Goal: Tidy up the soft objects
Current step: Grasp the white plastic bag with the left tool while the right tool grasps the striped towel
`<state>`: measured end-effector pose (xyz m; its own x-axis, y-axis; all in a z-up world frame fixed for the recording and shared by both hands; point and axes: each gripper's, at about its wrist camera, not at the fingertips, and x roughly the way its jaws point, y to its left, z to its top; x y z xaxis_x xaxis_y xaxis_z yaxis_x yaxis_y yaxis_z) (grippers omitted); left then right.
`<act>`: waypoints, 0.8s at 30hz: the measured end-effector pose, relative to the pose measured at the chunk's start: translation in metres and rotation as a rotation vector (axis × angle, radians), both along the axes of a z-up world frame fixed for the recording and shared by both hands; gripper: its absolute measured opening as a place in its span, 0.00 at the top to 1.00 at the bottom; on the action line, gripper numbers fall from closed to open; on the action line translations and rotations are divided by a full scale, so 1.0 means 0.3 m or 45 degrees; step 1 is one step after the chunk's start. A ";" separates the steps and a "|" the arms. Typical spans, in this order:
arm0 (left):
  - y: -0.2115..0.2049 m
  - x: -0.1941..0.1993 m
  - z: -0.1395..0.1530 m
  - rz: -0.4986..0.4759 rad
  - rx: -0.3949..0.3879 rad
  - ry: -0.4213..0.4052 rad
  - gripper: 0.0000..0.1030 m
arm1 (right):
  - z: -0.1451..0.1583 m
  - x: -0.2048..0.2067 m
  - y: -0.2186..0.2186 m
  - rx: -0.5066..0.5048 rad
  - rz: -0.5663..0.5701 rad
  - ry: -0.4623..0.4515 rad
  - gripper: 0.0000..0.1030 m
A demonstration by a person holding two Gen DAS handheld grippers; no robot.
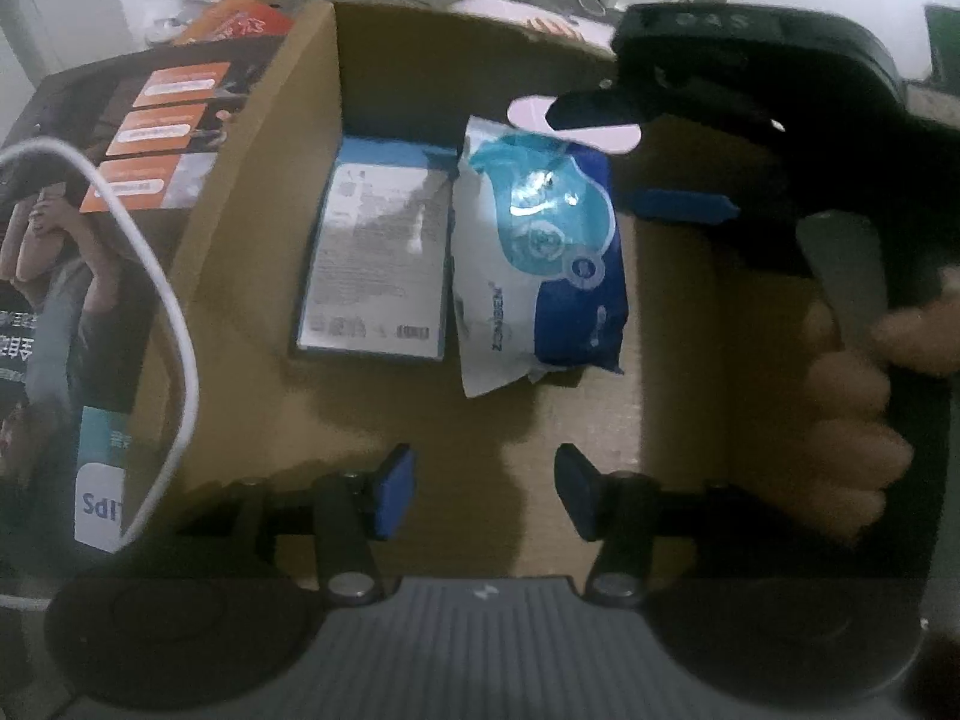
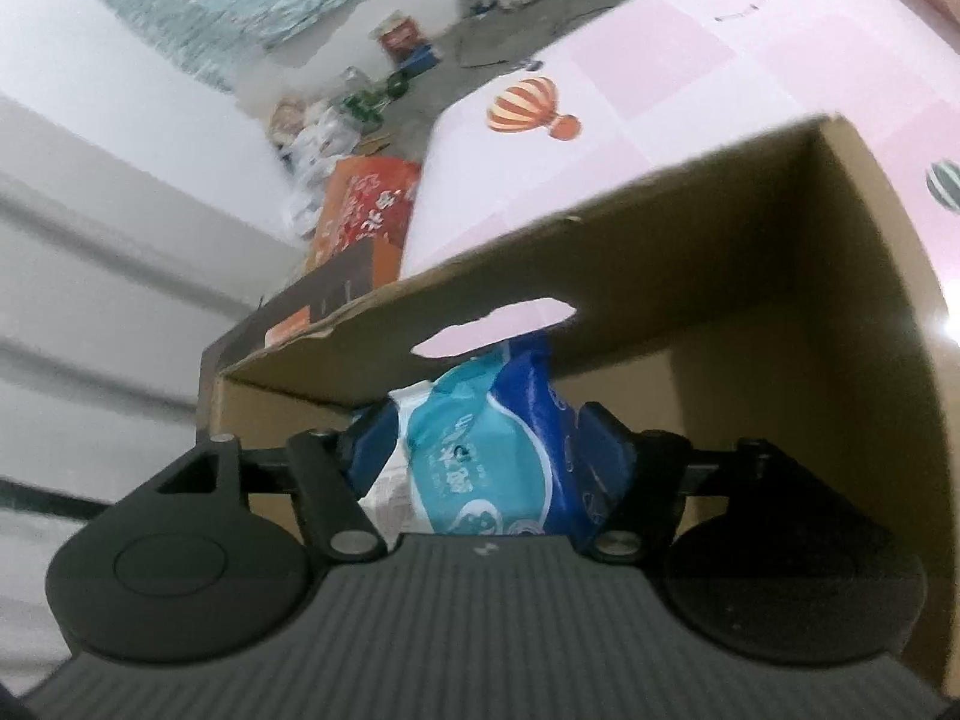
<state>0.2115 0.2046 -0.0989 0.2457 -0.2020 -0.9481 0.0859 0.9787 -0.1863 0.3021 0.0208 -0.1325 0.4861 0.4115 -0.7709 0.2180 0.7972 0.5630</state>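
Left wrist view: left gripper [image 1: 483,489] is hovering over the open cardboard box [image 1: 240,276], jaws apart, nothing between them, pointing steeply down at the box floor. Wipes pack [image 1: 534,252] is lying on the floor of the box, just beside a flat blue-white carton [image 1: 375,258], touching or nearly touching along one edge. Right gripper [image 1: 690,207] is showing at upper right inside the box, next to the pack's far side; a hand [image 1: 858,420] is holding its grip. White cable [image 1: 174,312] is looping over the printed box [image 1: 90,180] at left. Right wrist view: right gripper [image 2: 486,450] is sitting with the pack [image 2: 480,456] between its fingers, close against both; whether the pads are pressing is unclear, cannot tell if grasping or released. Box wall with a handle cutout [image 2: 498,324] is standing just behind the pack, pink tablecloth [image 2: 690,78] beyond it.
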 end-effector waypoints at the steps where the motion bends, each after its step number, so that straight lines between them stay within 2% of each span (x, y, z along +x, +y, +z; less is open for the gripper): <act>1: 0.001 -0.003 0.011 0.005 -0.004 -0.012 0.44 | 0.014 -0.001 -0.005 0.005 0.016 -0.008 0.33; 3: 0.002 -0.002 0.035 0.019 -0.019 -0.040 0.39 | 0.044 -0.011 -0.017 0.025 0.051 -0.036 0.30; 7: -0.021 -0.021 0.110 0.041 -0.058 -0.101 0.31 | 0.122 -0.056 -0.062 0.167 0.121 -0.126 0.20; 12: -0.132 -0.031 0.196 0.003 -0.039 -0.149 0.27 | 0.194 -0.130 -0.205 0.417 0.130 -0.250 0.18; 15: -0.233 -0.043 0.237 -0.014 -0.049 -0.186 0.24 | 0.221 -0.187 -0.325 0.505 0.119 -0.296 0.18; 19: -0.407 -0.060 0.272 -0.032 -0.105 -0.209 0.24 | 0.263 -0.277 -0.530 0.520 0.094 -0.331 0.18; 24: -0.672 -0.067 0.299 -0.118 -0.140 -0.249 0.24 | 0.312 -0.399 -0.879 0.475 0.028 -0.356 0.18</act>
